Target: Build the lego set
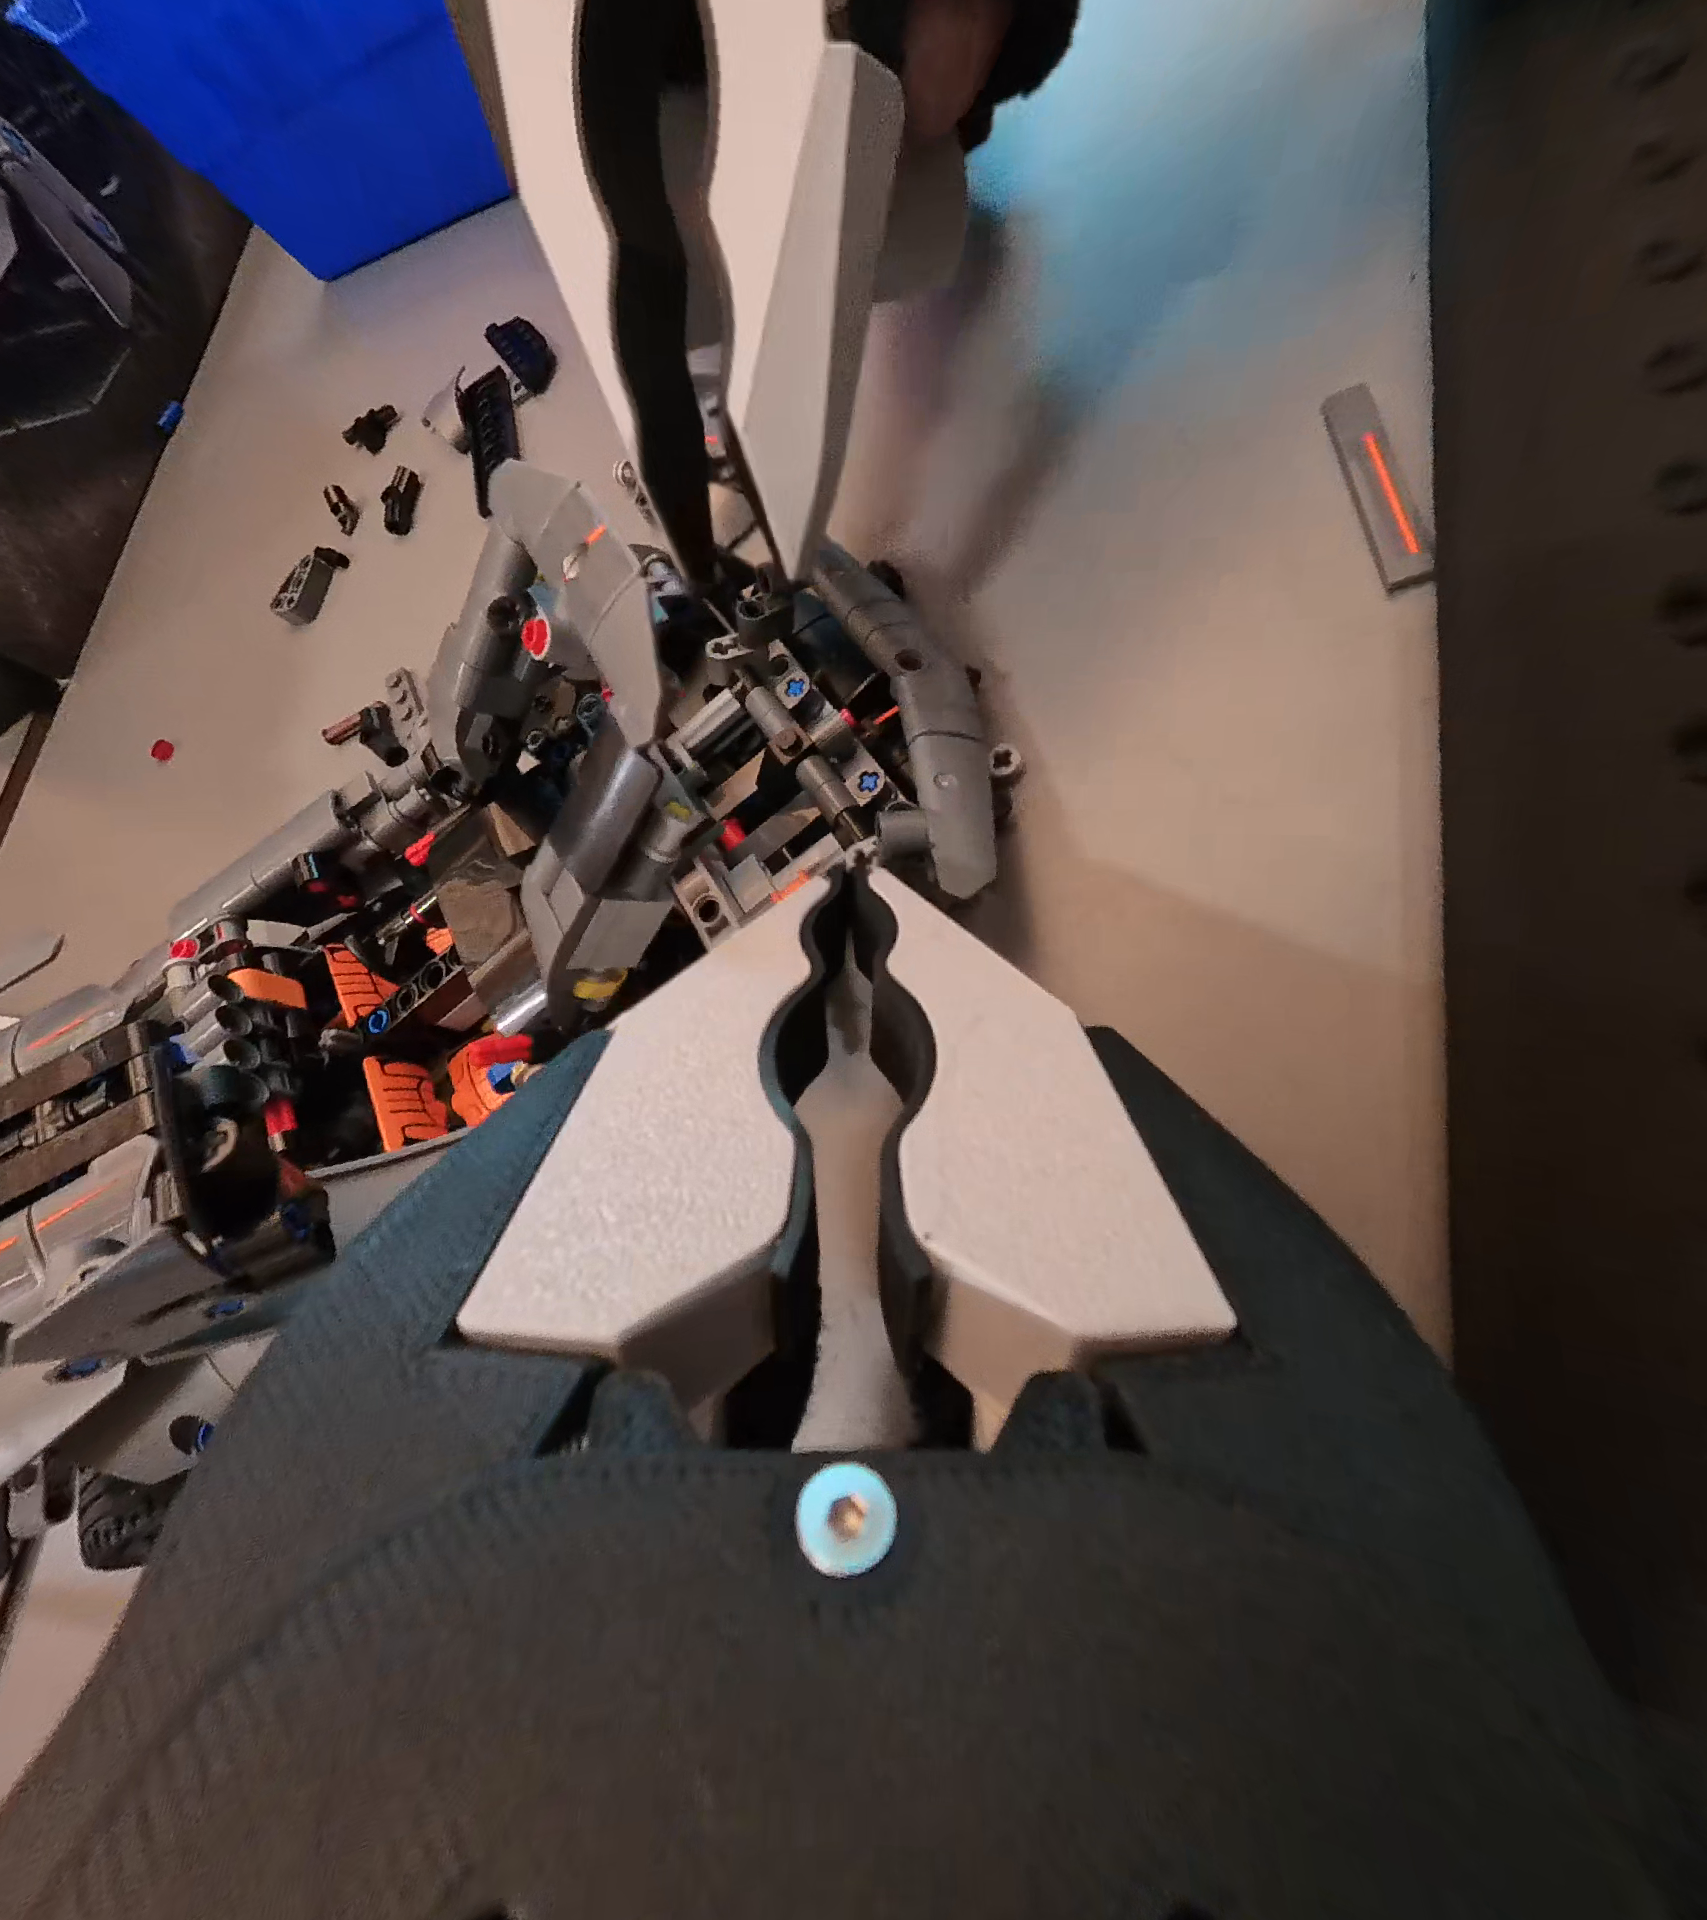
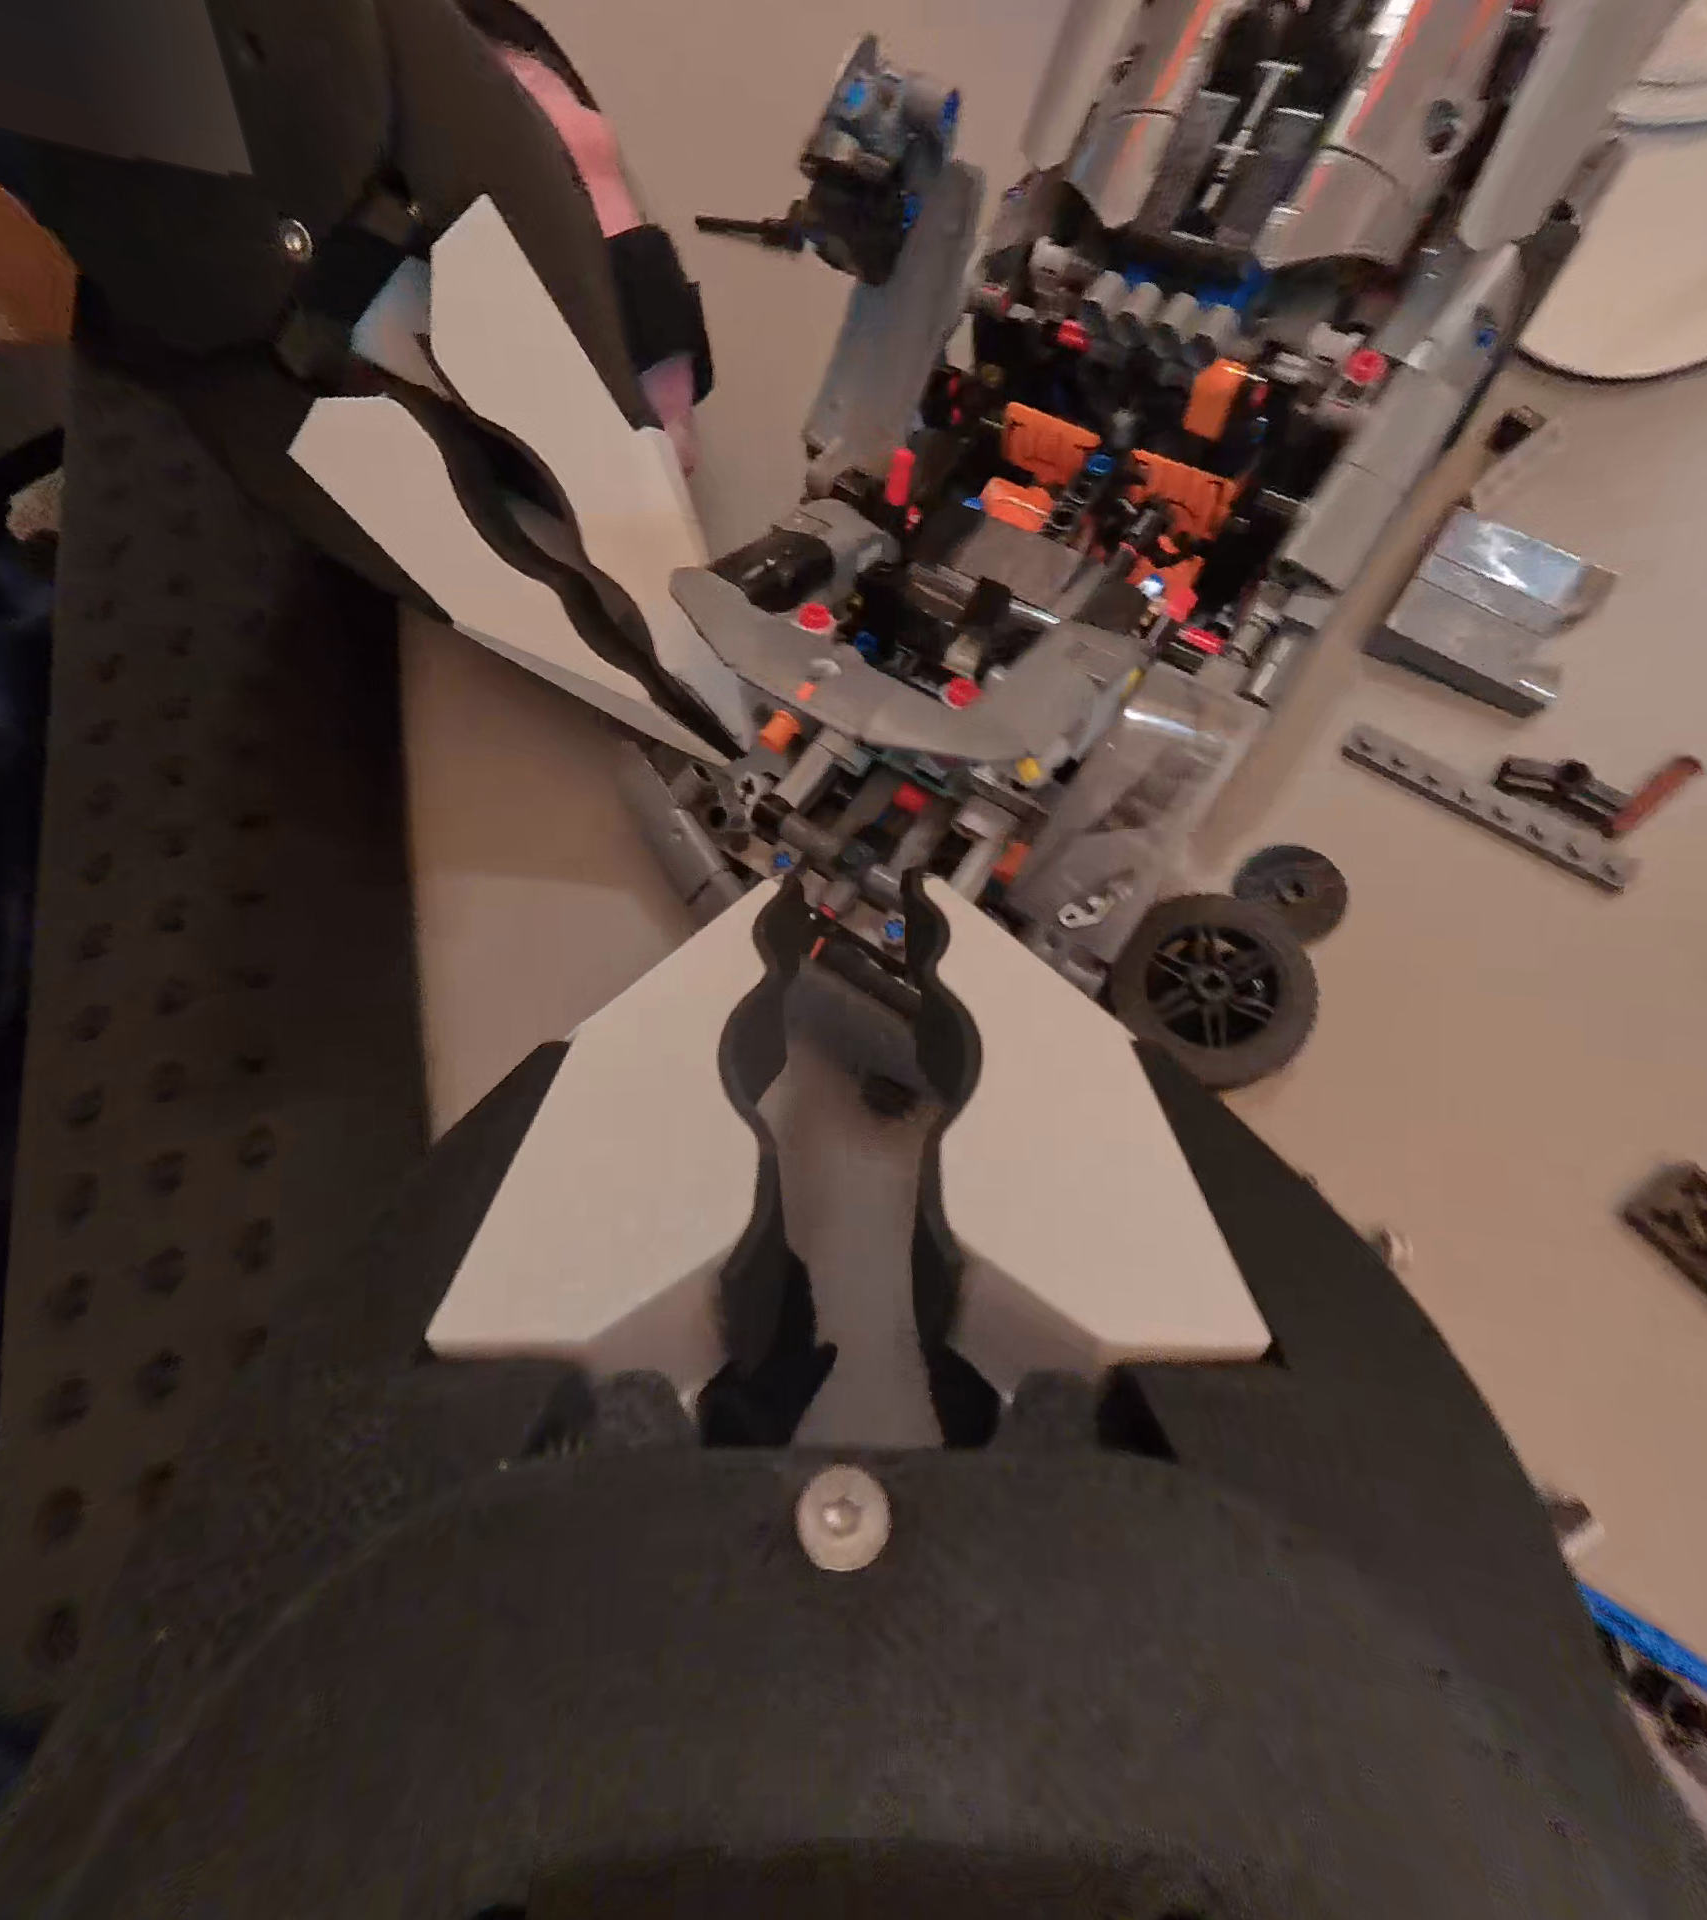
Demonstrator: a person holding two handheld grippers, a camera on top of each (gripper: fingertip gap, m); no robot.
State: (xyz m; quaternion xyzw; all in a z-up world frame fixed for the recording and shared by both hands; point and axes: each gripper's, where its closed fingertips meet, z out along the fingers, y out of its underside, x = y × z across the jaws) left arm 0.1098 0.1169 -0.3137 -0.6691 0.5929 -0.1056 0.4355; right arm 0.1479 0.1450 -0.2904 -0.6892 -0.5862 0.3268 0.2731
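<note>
On the pale tabletop (image 1: 1192, 727) lies the half-built grey lego car (image 1: 558, 748), long and low, with orange seats and red and blue pins showing in its open middle. Both claws meet at one end of it. The left claw (image 1: 854, 881) has its tips pressed nearly together right at the edge of the frame, on a thin light-grey piece; whether it truly grips that piece I cannot tell. The right claw (image 2: 847, 891) reaches in from the opposite side with a narrow gap between its tips, set around a dark axle with blue ends in the frame; contact is unclear. In the left wrist view the right claw comes down from above onto the same spot. Loose black connectors (image 1: 381, 488) sit beyond the car near a blue bin (image 1: 309, 125), and a grey strip with an orange line (image 1: 1379, 488) lies apart by the edge. Beside the car, in the right wrist view, stands a black wheel (image 2: 1213, 982), with a long grey beam (image 2: 1483, 821) farther off.
</note>
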